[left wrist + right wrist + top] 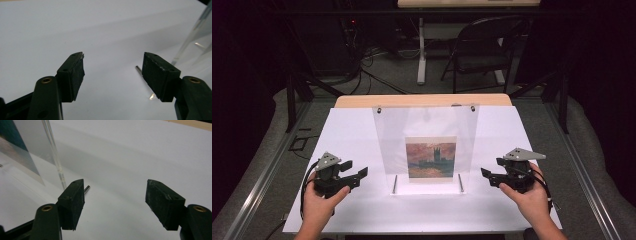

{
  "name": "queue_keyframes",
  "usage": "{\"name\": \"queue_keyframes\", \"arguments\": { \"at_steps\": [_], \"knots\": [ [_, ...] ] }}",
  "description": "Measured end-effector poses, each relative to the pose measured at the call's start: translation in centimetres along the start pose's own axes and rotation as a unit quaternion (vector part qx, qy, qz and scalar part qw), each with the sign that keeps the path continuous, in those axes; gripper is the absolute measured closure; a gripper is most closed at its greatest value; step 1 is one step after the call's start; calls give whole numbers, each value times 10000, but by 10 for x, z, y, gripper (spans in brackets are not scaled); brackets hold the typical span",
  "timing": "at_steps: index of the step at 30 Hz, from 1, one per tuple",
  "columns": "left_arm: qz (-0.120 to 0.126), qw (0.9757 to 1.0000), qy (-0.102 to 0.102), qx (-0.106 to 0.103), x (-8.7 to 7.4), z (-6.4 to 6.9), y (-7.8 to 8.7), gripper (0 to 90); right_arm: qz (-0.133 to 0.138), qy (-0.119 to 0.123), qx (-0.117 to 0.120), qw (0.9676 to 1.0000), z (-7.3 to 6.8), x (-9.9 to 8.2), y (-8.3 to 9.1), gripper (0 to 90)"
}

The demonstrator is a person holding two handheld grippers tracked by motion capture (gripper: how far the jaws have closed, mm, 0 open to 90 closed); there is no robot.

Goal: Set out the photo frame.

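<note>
Standing upright at the middle of the white-covered bench, the clear acrylic stand shows a painted card, and you hold your left claw left of it and your right claw right of it, both spread and empty.

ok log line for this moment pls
left tongs: open, empty | right tongs: open, empty | clear frame with painting: upright between them, untouched | white sheet: under everything
</note>
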State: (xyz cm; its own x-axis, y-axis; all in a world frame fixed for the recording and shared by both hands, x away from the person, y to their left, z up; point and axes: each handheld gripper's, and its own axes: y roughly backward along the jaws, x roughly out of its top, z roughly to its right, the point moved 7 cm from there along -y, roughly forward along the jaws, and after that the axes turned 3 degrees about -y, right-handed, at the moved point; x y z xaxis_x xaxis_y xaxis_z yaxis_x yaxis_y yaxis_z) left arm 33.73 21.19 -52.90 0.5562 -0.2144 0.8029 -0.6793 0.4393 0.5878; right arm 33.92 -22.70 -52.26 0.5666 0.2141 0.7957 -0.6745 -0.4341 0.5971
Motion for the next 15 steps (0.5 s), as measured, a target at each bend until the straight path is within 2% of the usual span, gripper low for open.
{"name": "queue_keyframes", "arguments": {
  "at_steps": [4, 7, 11, 15],
  "knots": [
    [-24, 9999, 94, 28, -13, -3, -7, 339, 105, -24, -136, 9998, 2, -12, -8, 314],
    [-79, 9999, 65, 2, -21, -1, -11, 350, 100, -2, -201, 9997, 4, -20, -14, 319],
    [-110, 9999, 57, -2, -29, 1, -17, 350, -35, 77, -178, 9998, 3, -30, -20, 323],
    [-239, 9997, 16, 10, -37, 3, -24, 350, -86, 155, -164, 9997, 0, -37, -25, 326]
  ]
}}
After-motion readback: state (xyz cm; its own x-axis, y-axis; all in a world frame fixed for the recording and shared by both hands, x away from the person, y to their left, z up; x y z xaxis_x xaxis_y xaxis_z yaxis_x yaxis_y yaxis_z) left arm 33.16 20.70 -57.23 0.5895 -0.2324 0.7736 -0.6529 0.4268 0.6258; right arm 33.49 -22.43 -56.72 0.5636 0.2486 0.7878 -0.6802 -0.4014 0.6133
